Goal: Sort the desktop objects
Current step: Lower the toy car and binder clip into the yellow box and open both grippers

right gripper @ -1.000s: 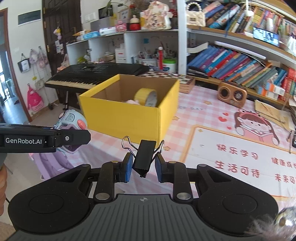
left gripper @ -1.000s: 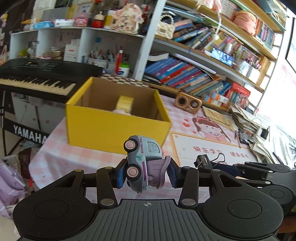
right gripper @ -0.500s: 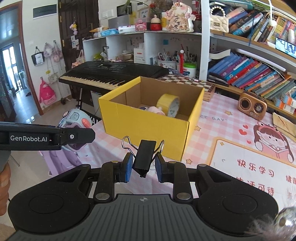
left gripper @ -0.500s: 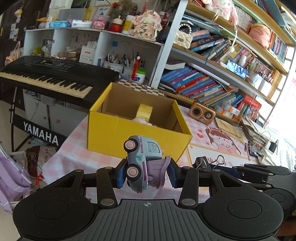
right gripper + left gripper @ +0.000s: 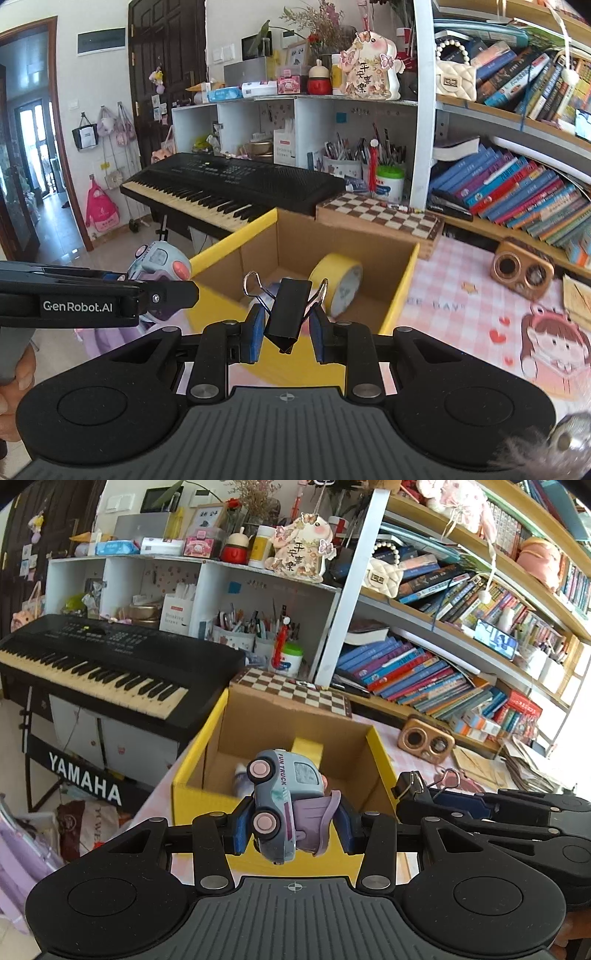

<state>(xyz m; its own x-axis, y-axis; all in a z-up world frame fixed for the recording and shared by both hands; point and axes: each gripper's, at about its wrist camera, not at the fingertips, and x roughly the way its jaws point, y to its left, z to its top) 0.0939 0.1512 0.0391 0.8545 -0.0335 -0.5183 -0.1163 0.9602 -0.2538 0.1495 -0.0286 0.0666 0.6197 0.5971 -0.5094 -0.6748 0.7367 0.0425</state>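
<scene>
My left gripper is shut on a grey-blue toy truck with pink wheels, held on its side above the near wall of the open yellow cardboard box. To its right my right gripper is shut on a black binder clip, also over the box's near side. In the right wrist view the left gripper with the truck shows at the left. A roll of yellow tape and a small pale item lie inside the box.
The box stands on a pink checked tablecloth with a cartoon desk mat. Behind it are a chessboard box, a black keyboard, a brown speaker and crowded bookshelves. A hand grips the left handle.
Both grippers have moved forward and up toward the yellow box, which now looms larger with its inside visible. The truck and the clip stay gripped.
</scene>
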